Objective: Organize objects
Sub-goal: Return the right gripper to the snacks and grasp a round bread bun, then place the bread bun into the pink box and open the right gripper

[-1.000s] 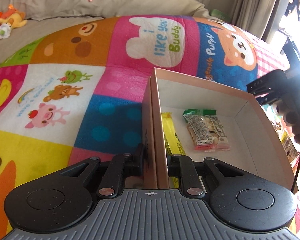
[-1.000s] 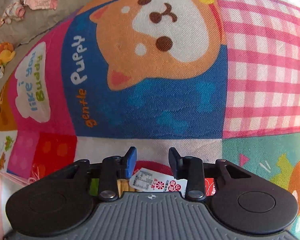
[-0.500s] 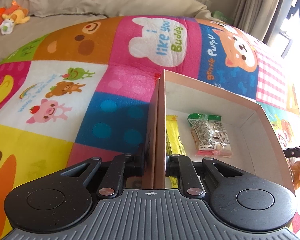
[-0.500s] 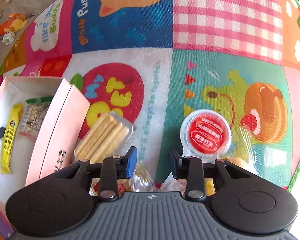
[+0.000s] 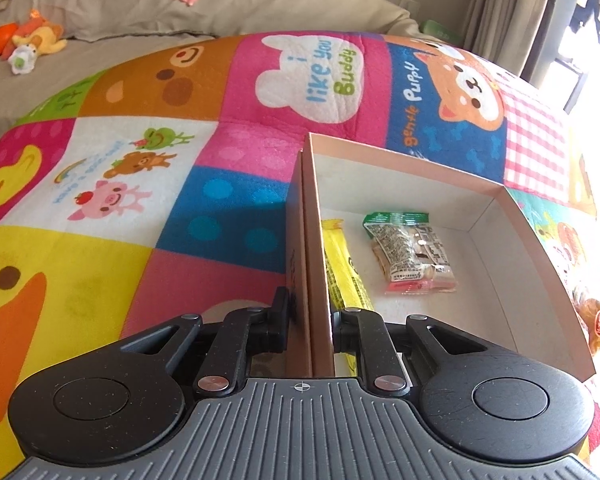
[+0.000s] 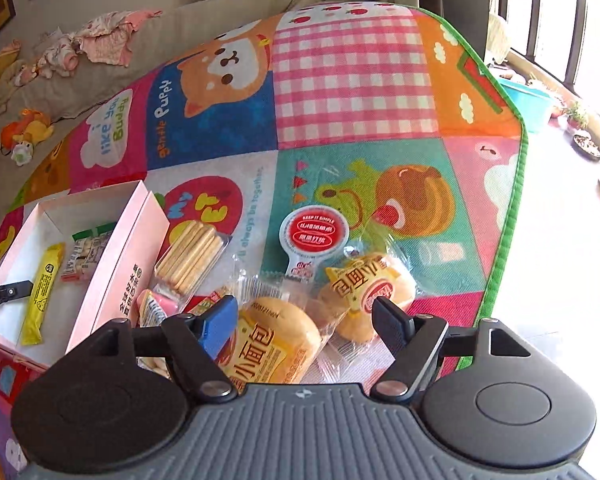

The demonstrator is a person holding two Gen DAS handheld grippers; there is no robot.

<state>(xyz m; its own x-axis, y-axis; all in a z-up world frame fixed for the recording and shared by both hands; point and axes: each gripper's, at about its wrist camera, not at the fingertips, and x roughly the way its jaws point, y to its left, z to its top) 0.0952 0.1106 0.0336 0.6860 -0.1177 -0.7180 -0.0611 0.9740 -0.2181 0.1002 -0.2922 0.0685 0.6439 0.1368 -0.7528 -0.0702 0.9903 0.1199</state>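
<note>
Left gripper (image 5: 310, 320) clamped on the pink box (image 5: 314, 248) wall; right gripper (image 6: 304, 320), fingers apart, above a bread packet (image 6: 276, 340) beside the box.

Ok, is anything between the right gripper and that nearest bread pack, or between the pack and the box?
Nothing visible blocks the right gripper: it is open right over the bread pack. Toward the pink box, the biscuit stick pack and a small pink wrapper lie in between, beside the box wall.

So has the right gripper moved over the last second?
Yes. The right gripper has pulled back from the puppy patch, jaws now open over the bread packet.
</note>
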